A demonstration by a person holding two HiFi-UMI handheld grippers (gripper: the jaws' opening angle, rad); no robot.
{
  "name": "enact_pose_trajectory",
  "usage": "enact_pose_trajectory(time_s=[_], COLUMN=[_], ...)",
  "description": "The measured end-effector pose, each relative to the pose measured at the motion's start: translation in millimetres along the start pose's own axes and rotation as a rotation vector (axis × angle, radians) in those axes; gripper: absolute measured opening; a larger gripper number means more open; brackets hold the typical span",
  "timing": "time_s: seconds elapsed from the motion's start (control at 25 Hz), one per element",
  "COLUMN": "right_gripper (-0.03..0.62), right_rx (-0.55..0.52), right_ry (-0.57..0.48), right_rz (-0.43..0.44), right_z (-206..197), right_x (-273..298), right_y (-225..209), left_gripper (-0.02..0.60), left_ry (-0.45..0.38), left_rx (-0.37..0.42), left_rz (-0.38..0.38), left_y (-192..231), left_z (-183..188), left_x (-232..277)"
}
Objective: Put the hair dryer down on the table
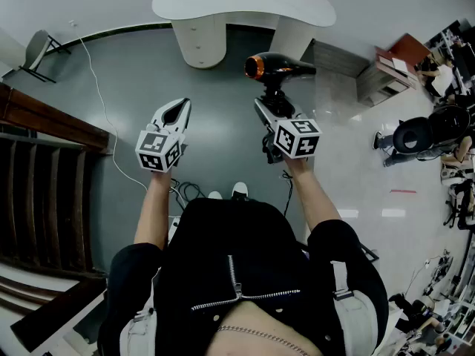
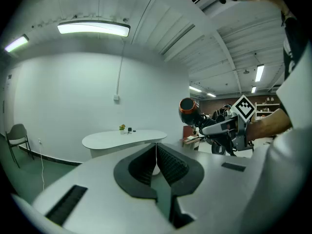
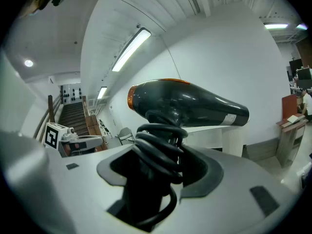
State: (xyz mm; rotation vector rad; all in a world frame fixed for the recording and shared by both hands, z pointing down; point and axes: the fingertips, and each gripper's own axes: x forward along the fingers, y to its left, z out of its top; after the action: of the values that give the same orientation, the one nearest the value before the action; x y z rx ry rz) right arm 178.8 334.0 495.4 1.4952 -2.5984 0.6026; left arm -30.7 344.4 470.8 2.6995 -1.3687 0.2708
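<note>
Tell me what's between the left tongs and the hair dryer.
Nothing stands there. The head view shows only grey floor between the left tongs and the hair dryer, which the right tongs grip by its cord-wrapped handle.

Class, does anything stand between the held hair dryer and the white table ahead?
Nothing visible. Only grey floor lies between the hair dryer, gripped by the right hand-held gripper, and the table; the left hand-held gripper sits off to one side.

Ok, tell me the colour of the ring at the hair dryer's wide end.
Orange ring on the glossy black hair dryer; clearest in the head view.
</note>
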Motion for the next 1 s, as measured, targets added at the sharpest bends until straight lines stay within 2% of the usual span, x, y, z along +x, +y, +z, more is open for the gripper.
enact_pose_trajectory(time_s=[0.24, 0.52, 1.0], right_gripper=[0.265, 0.265, 0.267], right_rx=[0.002, -0.041, -0.010], right_ry=[-0.028, -0.006, 0.006], right_rz=[0.016, 0.022, 0.050], right_z=[3.2, -1.5, -9.0], right_x=[0.1, -0.6, -2.9], right_y=[0.5, 0.8, -20.0], left_gripper=[0.021, 0.021, 0.021], left_ry=[0.000, 0.005, 0.011], left_rx=[-0.001, -0.007, 0.014], left_rz=[-0.004, 0.003, 0.045], left_y=[0.0, -2.6, -13.2], left_z=[-1.3, -2.5, -1.5], left_x=[4.0, 6.6, 8.5])
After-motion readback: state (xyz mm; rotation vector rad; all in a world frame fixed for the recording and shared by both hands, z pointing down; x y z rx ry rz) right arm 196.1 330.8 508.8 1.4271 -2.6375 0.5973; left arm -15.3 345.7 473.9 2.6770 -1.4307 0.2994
